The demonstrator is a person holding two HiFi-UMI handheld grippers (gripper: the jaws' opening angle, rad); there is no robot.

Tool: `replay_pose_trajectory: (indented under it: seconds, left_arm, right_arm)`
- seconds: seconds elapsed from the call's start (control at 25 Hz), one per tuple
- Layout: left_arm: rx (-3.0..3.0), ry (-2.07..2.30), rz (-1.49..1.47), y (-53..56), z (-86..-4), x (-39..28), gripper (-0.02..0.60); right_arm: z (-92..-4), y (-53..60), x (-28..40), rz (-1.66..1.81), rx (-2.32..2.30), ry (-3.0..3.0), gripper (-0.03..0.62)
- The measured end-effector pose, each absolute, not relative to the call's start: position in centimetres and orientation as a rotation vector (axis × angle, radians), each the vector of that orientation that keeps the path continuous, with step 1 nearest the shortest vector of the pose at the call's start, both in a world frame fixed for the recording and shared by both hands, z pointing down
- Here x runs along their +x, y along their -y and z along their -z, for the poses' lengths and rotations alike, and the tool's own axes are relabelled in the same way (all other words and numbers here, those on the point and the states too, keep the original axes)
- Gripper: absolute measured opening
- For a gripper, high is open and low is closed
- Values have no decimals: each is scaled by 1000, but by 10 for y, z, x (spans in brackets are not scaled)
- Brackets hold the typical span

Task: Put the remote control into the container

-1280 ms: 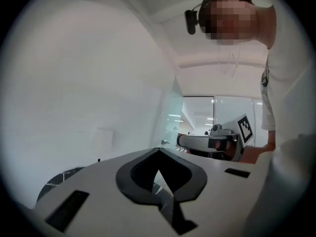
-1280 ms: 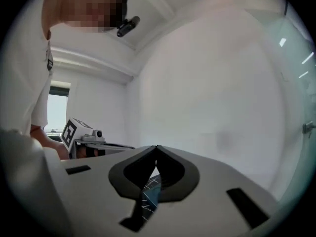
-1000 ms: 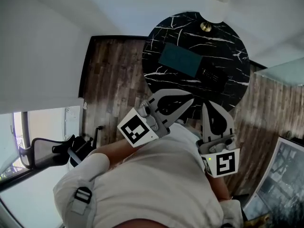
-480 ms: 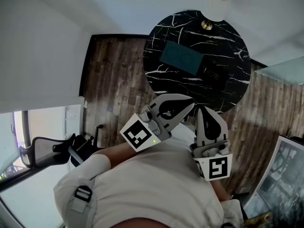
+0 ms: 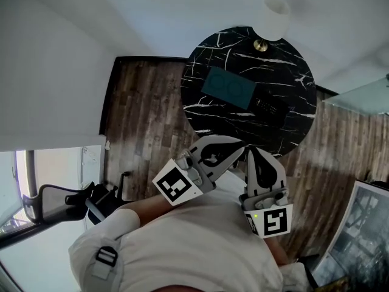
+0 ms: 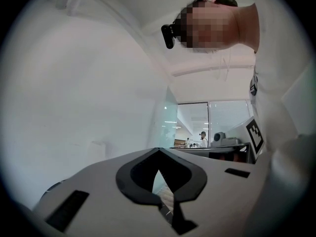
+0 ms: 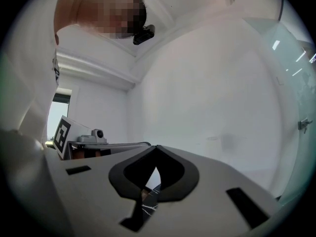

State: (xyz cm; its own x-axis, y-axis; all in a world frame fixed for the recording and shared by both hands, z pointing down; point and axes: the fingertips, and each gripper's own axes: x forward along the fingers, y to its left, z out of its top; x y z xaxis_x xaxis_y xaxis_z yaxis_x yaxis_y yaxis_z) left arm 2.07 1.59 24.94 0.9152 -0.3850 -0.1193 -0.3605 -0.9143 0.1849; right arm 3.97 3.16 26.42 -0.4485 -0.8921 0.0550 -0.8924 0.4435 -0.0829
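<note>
In the head view, a round black marble table with white veins (image 5: 206, 105) fills the upper centre of the frame above a brown wooden plank floor (image 5: 143, 114). On it a flat teal rectangular container (image 5: 228, 87) lies left of a slim black remote control (image 5: 270, 107); the two sit close together but apart. Below the table, near the frame's centre, the left gripper (image 5: 242, 143) and right gripper (image 5: 251, 151) hang side by side, both empty. In the left gripper view, the left gripper (image 6: 158, 149) has its tips pressed together on nothing. In the right gripper view, the right gripper (image 7: 157, 147) is likewise closed and empty.
</note>
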Motion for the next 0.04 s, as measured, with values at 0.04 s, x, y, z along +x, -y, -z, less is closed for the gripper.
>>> replay_pose_trajectory:
  seconds: [0.04]
  left_arm:
    - [2916, 569, 219, -17, -250, 20, 2]
  right_arm:
    - [-264, -32, 38, -161, 1642, 2671, 8]
